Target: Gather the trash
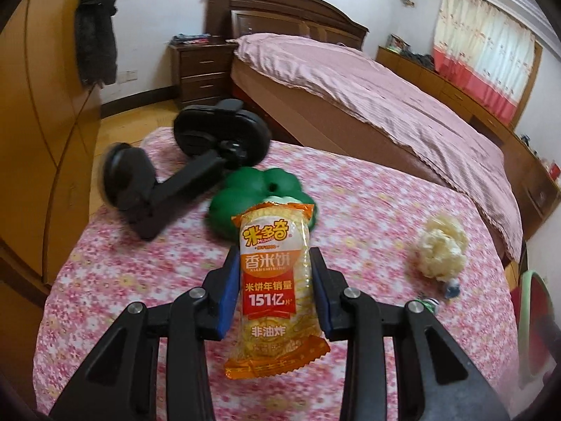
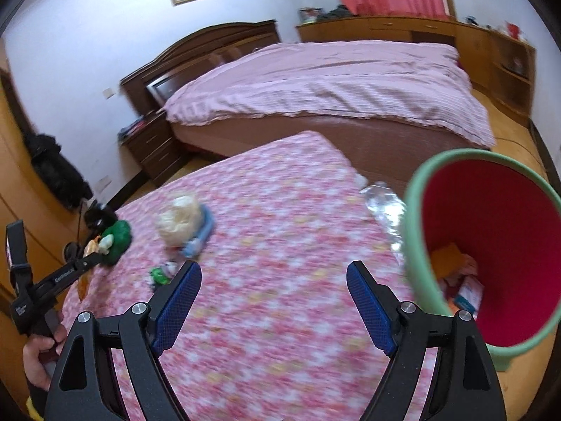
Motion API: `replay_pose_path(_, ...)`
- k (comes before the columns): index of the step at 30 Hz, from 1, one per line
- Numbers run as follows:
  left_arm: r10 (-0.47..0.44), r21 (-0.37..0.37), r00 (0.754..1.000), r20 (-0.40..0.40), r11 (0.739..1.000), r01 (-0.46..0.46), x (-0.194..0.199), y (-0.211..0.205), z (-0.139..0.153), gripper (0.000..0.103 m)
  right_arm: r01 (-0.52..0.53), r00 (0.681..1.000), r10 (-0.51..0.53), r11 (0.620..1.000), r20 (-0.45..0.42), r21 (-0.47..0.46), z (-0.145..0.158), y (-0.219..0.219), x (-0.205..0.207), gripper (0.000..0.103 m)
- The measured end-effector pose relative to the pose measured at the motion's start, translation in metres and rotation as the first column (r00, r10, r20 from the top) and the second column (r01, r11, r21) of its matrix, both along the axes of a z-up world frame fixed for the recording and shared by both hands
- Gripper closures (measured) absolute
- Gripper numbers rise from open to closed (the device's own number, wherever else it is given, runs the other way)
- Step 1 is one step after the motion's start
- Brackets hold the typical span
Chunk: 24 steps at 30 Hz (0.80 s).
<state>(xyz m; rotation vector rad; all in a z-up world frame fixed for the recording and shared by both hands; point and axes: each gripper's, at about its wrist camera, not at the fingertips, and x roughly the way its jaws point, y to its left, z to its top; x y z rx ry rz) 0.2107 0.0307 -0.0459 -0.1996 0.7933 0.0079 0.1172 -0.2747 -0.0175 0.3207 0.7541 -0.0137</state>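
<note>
Your left gripper [image 1: 276, 277] is clamped on the rice-cake snack packet [image 1: 273, 273], blue pads pressing both sides, packet upright w/ orange bottom seam hanging below the fingers, lifted above the floral table cover [image 1: 368, 203]. In the left wrist view, far left on the table lies a black clamp stand [image 1: 182, 175]; just right of it the green toy [image 1: 252, 196] sits right behind the packet. Further right, a crumpled cream tissue wad [image 1: 443, 245] rests on the cover, w/ small blue and green bits [image 1: 441, 296] just near of it. Green-rimmed bin edge [image 1: 533, 319] shows at far right.

Right wrist view: your left hand [image 2: 38, 358] shows at far left on the other gripper's handle; the green toy [image 2: 117, 240] is beside it, then the tissue wad [image 2: 178, 219] touching a pale blue wrapper [image 2: 203, 233], small green scrap [image 2: 159, 275] nearer. Your right gripper [image 2: 274, 301] has fingers spread wide, nothing between them, over the cover. Right of that a clear plastic bottle [image 2: 384, 207] lies at the table's right edge, touching the bin [image 2: 417, 245] as far as I can tell; bin is red inside, tilted towards you, w/ paper and wrappers [image 2: 459, 280] in its bottom
</note>
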Motion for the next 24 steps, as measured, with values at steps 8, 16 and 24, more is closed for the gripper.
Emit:
replay_pose_path(8, 0.016, -0.033, 1.0, 0.008, 0.999, -0.016, -0.002, 0.01, -0.006, 0.065, -0.126, 0.992, 0.126, 0.992, 0.01, -0.034, -0.007, 0.061, 0.043, 0.017)
replay_pose_path(16, 0.003, -0.038, 1.0, 0.006, 0.999, -0.003, -0.002, 0.006, -0.012, 0.065, -0.185, 0.982, 0.186, 0.981, 0.01, -0.059, -0.023, 0.099, 0.083, 0.03)
replay_pose_path(24, 0.007, -0.052, 1.0, -0.006, 0.999, -0.007, 0.0, 0.009, -0.016, 0.065, -0.18, 0.984, 0.179, 0.98, -0.011, -0.081, -0.036, 0.107, 0.109, 0.05)
